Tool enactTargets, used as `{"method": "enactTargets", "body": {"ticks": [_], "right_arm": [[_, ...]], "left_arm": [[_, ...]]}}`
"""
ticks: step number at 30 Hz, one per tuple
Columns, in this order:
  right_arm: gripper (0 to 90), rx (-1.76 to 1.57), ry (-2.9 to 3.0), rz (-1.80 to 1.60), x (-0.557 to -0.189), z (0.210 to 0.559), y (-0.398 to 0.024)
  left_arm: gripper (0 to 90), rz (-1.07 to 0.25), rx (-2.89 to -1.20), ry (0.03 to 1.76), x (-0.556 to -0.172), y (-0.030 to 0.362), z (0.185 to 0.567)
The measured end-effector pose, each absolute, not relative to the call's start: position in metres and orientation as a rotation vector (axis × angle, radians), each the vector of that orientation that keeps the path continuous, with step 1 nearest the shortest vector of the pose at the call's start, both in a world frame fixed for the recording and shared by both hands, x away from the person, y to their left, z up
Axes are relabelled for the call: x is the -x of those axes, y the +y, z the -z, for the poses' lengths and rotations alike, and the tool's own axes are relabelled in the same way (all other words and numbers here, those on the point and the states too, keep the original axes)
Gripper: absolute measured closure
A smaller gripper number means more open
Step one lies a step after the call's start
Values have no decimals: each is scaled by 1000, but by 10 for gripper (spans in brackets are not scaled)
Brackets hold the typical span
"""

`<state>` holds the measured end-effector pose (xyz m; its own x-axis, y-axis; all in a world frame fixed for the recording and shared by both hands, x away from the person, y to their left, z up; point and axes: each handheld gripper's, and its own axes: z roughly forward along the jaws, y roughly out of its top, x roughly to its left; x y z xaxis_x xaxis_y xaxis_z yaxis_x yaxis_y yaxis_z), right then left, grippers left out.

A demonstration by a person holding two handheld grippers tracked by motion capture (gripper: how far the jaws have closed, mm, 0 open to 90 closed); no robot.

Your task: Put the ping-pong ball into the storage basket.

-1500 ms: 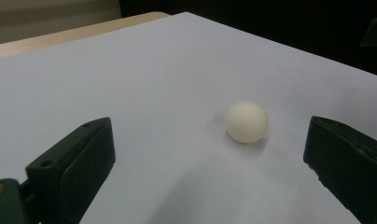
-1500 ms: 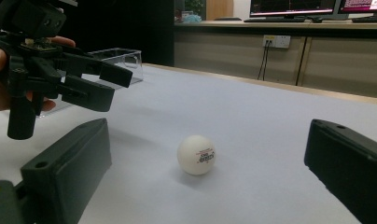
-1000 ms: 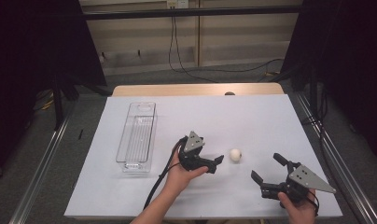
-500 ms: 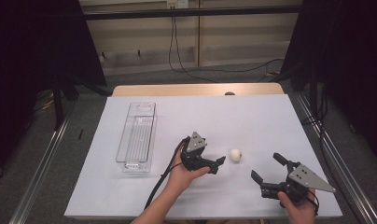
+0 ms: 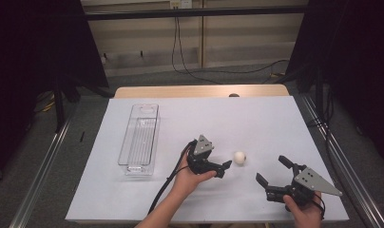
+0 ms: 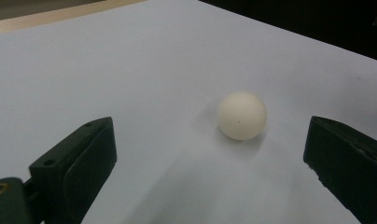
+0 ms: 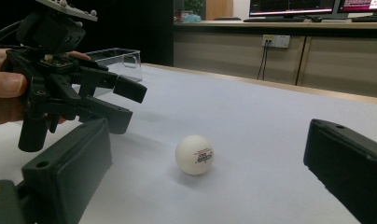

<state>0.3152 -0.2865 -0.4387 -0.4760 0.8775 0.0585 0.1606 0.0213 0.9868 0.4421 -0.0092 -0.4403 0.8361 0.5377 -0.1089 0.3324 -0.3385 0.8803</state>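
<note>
A white ping-pong ball [image 5: 239, 157] rests on the white table sheet [image 5: 256, 118]. My left gripper [image 5: 224, 168] is just left of it, open, its jaws pointing at the ball without touching it. In the left gripper view the ball [image 6: 241, 115] lies a little ahead of the open left gripper [image 6: 207, 140], nearer the right jaw. My right gripper [image 5: 272, 168] is open near the front right, its jaws turned toward the ball. The right gripper view has the ball [image 7: 194, 155] ahead of the wide-open right gripper [image 7: 209, 125], and the left gripper [image 7: 130, 106] beyond at left, held by a hand.
A long clear plastic container [image 5: 140, 137] lies on the left part of the sheet, also seen far off as the clear container [image 7: 116, 58]. A wooden table edge [image 5: 199, 91] runs along the back. Metal rails [image 5: 43, 161] flank the table.
My left gripper has crept slightly right, closer to the ball. The ball and the right gripper have stayed put.
</note>
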Motion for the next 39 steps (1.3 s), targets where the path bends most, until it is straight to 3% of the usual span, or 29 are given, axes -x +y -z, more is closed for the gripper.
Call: {"method": "enactTargets", "body": {"ticks": [39], "right_arm": [[5, -1048, 1693, -1510, -315, 438, -287]], "left_arm": [[25, -222, -1981, 658, -449, -30, 443]]}}
